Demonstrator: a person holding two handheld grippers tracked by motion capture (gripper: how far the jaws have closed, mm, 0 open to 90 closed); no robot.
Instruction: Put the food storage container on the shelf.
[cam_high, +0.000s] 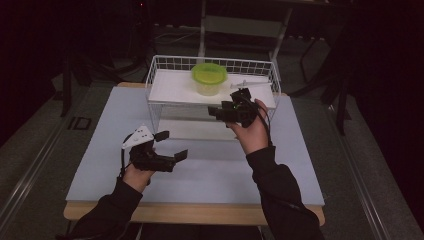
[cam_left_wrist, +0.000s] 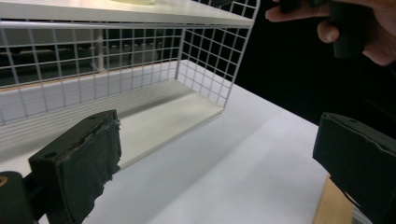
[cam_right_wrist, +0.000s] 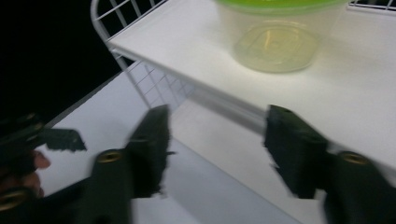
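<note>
A clear tub with a lime-green lid (cam_high: 209, 78) (cam_right_wrist: 275, 37) stands on the upper white shelf (cam_high: 172, 87) (cam_right_wrist: 187, 42) of a white wire rack (cam_high: 155, 107) (cam_left_wrist: 205, 70). My right gripper (cam_high: 216, 112) (cam_right_wrist: 219, 144) is open and empty. It hovers in front of that shelf's front edge, pointing left, a little below the tub. My left gripper (cam_high: 172, 145) (cam_left_wrist: 219, 158) is open and empty too. It is held low over the table (cam_high: 210, 175) in front of the rack's lower board (cam_left_wrist: 163, 116), and one of its fingers (cam_right_wrist: 63, 139) shows in the right gripper view.
A slim clear syringe-like object (cam_high: 250, 84) lies on the upper shelf, right of the tub. The rack stands at the back of the pale table. The table's wooden edge (cam_high: 200, 212) runs along the front. The floor around the table is dark.
</note>
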